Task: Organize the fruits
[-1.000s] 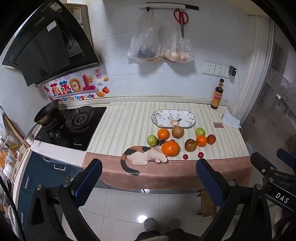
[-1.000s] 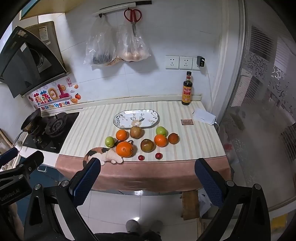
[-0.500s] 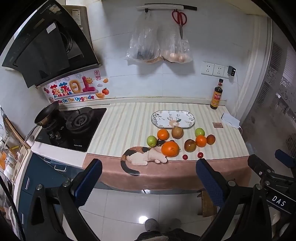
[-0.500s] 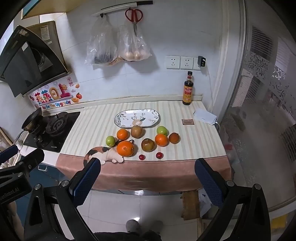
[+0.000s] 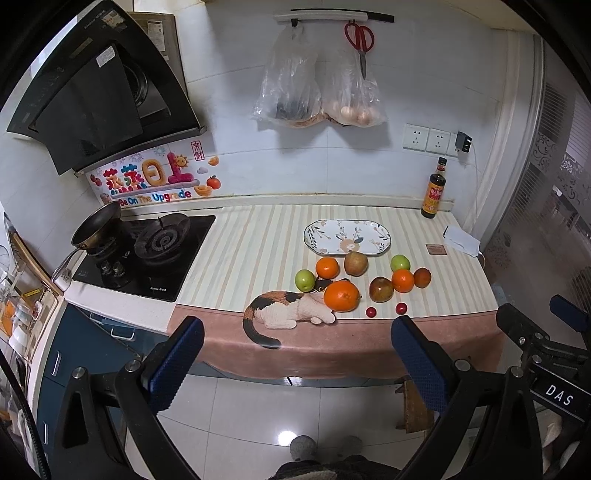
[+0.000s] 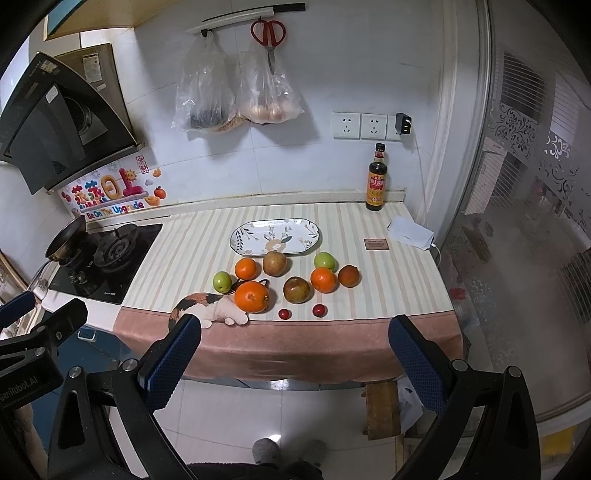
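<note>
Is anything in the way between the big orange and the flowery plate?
Yes. A smaller orange and a brownish fruit sit between the big orange and the plate, so it must be lifted over them.

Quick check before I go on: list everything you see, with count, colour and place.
Oranges: three, orange, counter front.
Green apples: two, green, flanking the group.
Brownish fruits: three, brown-red, among the oranges.
Small red fruits: two, red, nearest the edge.
Plate: one, white patterned, empty, behind the fruit.
Sauce bottle: one, dark, by the wall.
Scissors: one, red-handled, on the wall rail.
Plastic bags: two, clear, hanging.
Pan: one, dark, on the stove.
Left claw: blue pads, open, off the counter.
Right claw: blue pads, open, off the counter.
</note>
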